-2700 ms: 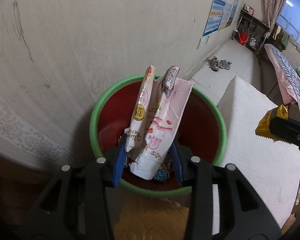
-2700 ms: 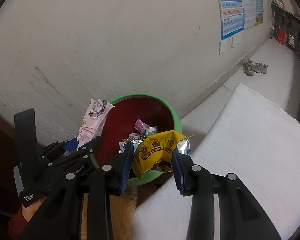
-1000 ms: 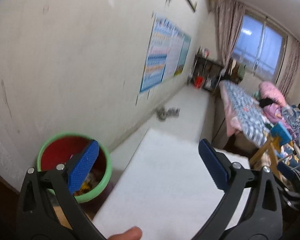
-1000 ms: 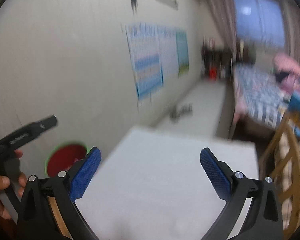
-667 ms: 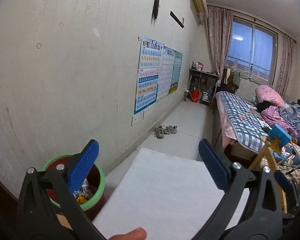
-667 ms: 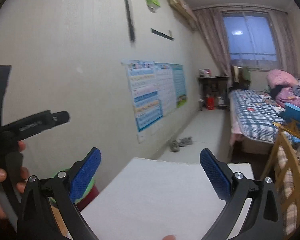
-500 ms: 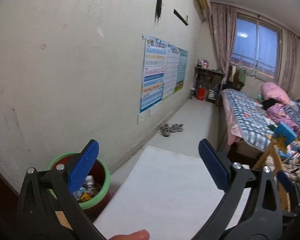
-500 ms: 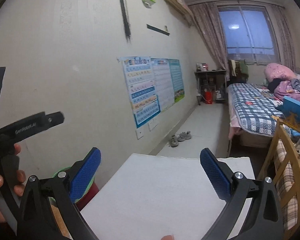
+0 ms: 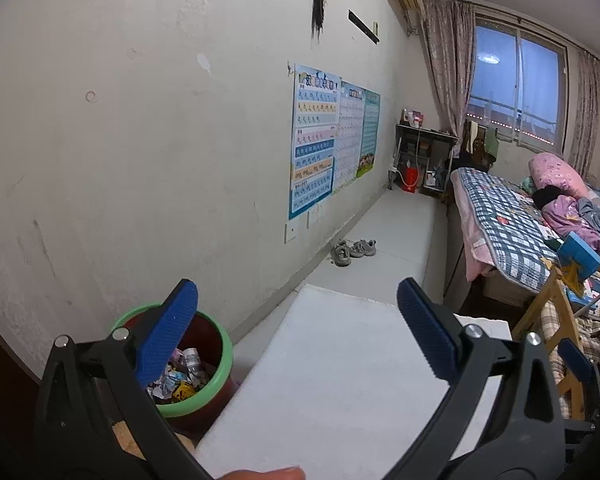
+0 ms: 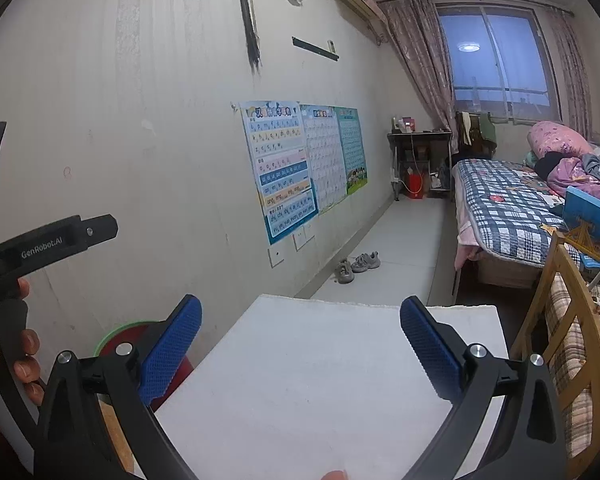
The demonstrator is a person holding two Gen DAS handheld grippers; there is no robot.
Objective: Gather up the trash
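Both wrist views face along the white tabletop (image 9: pixel 340 380) toward the window (image 10: pixel 496 64), sharing the posters (image 9: pixel 320 148) and the bed (image 10: pixel 512 208).

Home bedroom, plaid-quilted bed (image 10: pixel 512 204), curtained window (image 10: pixel 496 52), wall charts (image 10: pixel 300 160), shoes (image 10: pixel 356 266) by wall

The left gripper's near finger (image 9: pixel 166 336) covers part of the bin (image 9: pixel 216 376), whose wrappers (image 9: pixel 180 380) are too jumbled to tell apart. In the right wrist view only a sliver of the bin's green rim shows. The wall posters (image 10: pixel 292 168) carry print too small to read. The bed (image 10: pixel 512 208) runs off the right edge.
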